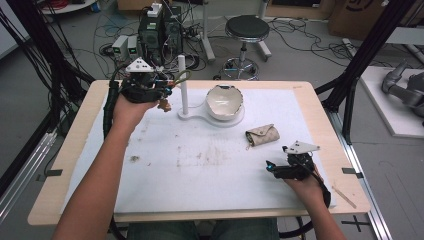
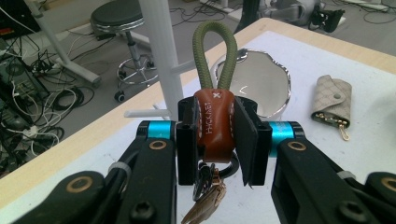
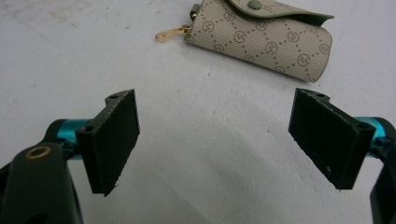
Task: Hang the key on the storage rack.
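1. Two grippers: left gripper (image 2: 215,140) clenched on brown leather keychain (image 2: 214,125), green cord loop up, keys hanging below; held off table nr white stand (image 1: 183,85).
2. Right gripper (image 3: 215,144) released, jaws wide, low over white mat (image 1: 200,170), beige key pouch (image 3: 266,39) just ahead.

I logged a white mat (image 1: 210,180) over a wooden table (image 1: 75,150), with a white stand (image 1: 183,85) beside a scalloped bowl (image 1: 224,101). Beyond the table stood a black stool (image 1: 247,30) among floor cables (image 1: 300,35).
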`<state>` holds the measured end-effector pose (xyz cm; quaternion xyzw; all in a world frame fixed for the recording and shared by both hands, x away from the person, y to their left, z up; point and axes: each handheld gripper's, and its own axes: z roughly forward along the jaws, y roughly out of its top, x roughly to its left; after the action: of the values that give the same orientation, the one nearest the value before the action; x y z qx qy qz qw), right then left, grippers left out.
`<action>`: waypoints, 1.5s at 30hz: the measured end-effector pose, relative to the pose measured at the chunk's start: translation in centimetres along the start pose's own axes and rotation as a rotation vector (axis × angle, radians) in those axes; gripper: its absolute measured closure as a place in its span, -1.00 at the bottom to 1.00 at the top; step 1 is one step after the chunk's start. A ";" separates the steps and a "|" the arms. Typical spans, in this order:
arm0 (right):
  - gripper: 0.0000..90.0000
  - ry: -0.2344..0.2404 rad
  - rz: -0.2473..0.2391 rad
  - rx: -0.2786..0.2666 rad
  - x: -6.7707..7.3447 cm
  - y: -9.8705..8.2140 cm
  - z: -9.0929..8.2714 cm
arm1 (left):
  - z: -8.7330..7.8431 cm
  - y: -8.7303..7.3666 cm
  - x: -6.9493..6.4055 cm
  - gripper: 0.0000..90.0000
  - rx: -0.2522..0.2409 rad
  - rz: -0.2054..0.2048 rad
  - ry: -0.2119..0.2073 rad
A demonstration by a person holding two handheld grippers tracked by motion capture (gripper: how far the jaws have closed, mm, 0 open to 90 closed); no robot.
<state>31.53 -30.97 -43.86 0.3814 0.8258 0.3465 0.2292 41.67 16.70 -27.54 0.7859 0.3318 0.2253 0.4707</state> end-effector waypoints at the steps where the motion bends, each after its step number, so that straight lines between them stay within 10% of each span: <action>1: -0.63 0.000 0.000 0.000 0.0 0.0 0.0 | 0.0 0.0 0.0 0.58 0.001 -0.002 0.001; 23: -0.63 -0.002 0.001 0.005 0.1 -0.1 0.0 | 0.3 -1.3 1.0 0.54 0.029 -0.031 0.033; 45: -0.63 -0.006 0.031 -0.003 0.0 -0.1 -0.1 | -0.8 -3.1 -0.4 -0.35 -0.015 -0.061 0.033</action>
<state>31.39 -31.07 -43.82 0.3951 0.8185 0.3501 0.2268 39.92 17.95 -29.89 0.7682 0.3615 0.2264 0.4774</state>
